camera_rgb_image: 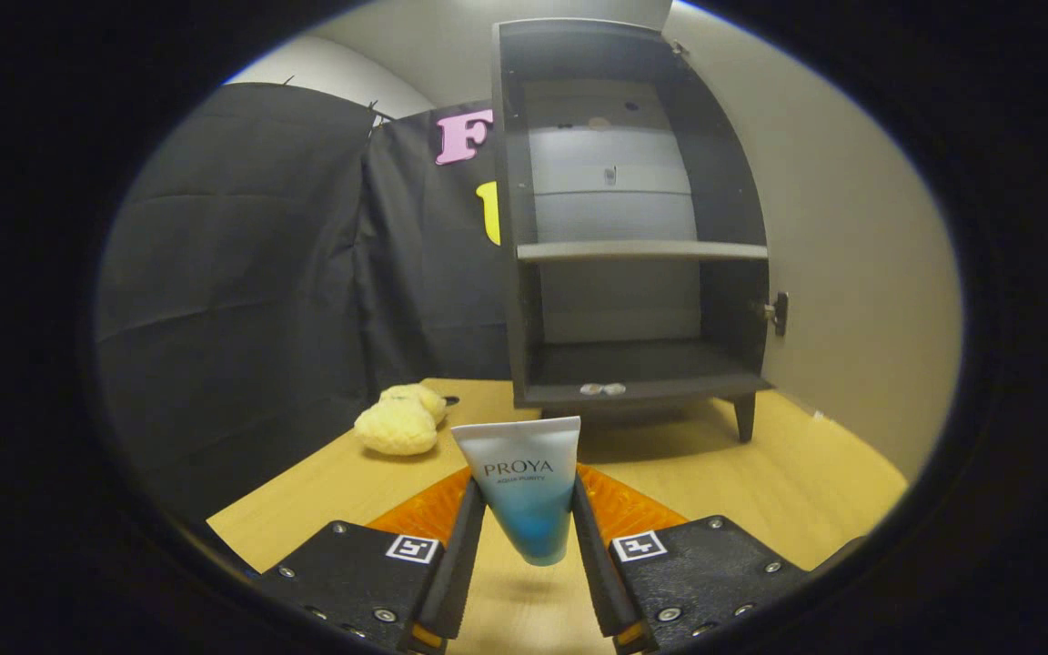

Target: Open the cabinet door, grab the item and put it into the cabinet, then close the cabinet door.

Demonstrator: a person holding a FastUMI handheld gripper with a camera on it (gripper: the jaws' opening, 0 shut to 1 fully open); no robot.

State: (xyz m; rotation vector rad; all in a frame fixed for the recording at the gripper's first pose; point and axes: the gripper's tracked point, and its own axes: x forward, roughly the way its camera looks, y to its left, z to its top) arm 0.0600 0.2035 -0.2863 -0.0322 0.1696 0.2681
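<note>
A white-to-blue cosmetic tube [526, 491] is clamped between my two fingers [465, 537], wide crimped end up and blue cap end hanging down, lifted off the wooden table [760, 482]. My gripper [526, 523] is shut on it. Straight ahead stands the dark cabinet [633, 227] on short legs, its door swung open. Inside, the grey middle shelf [642, 250] and the dark bottom floor [642, 364] are bare. A door hinge [776, 312] shows on the cabinet's right edge.
A yellow plush toy [399, 420] lies on the table to the left of the cabinet, beyond my left finger. Black cloth hangs behind and to the left. A plain wall runs close along the table's right side.
</note>
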